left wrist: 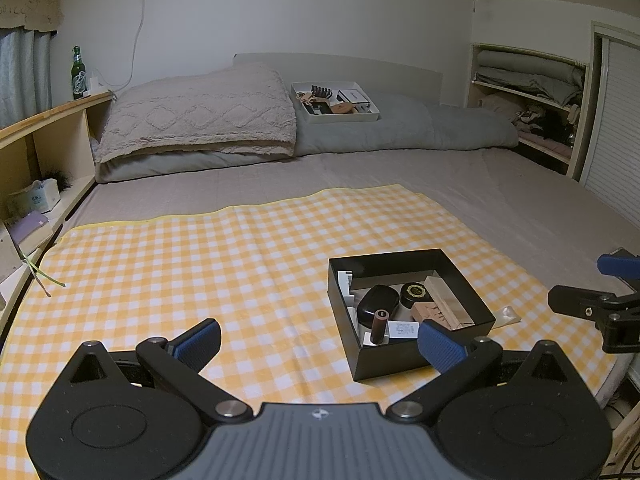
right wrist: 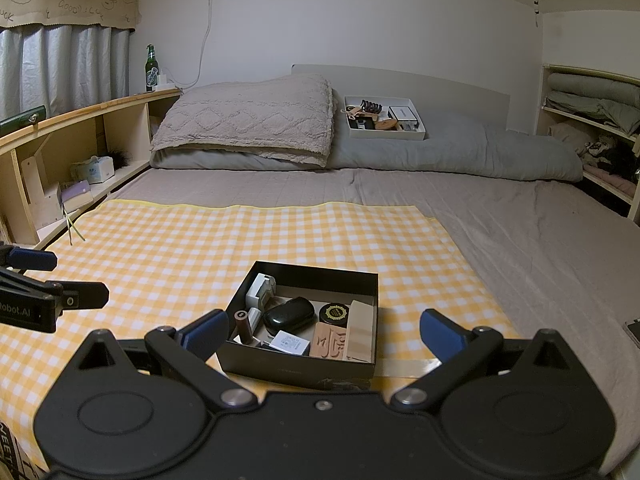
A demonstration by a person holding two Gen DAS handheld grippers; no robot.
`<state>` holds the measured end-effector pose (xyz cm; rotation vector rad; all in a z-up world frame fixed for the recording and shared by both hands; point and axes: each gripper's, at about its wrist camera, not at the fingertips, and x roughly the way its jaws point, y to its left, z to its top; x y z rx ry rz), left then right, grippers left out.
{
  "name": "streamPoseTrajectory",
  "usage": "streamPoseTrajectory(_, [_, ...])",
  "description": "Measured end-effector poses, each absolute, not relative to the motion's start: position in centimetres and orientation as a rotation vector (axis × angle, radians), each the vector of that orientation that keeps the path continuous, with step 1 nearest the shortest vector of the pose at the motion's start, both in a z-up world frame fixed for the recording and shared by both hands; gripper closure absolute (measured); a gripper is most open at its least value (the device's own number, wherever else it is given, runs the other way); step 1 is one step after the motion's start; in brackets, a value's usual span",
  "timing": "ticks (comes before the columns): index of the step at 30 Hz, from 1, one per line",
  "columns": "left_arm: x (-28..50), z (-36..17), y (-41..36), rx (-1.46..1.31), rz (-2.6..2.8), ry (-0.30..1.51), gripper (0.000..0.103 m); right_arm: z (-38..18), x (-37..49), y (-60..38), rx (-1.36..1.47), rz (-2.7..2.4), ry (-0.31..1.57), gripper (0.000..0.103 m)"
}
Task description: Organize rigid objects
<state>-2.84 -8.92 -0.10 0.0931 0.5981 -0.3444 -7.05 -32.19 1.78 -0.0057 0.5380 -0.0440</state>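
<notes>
On the checkered cloth (right wrist: 240,240) covering the bed, the black box (right wrist: 304,364) holds the small rigid objects together; the left gripper (left wrist: 318,340) and right gripper (right wrist: 324,330) hover released nearby, grasping nothing.

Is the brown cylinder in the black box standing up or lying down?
Standing up. The brown cylinder sits upright on its end in the black box, its round top facing up, beside the black oval case.

The checked cloth (right wrist: 240,240) lies bare from nine to twelve o'clock of the black box (right wrist: 304,364). The box walls rim its crowded inside, open only from above.
</notes>
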Motion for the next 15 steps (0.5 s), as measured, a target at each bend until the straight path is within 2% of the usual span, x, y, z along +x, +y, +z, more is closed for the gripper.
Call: streamPoseTrajectory(15, [-2.80,-0.15,-8.64,0.086,-0.333,0.596,0.000,1.76,-7.06,-32.18,-0.007,-0.044,0.538,0.000])
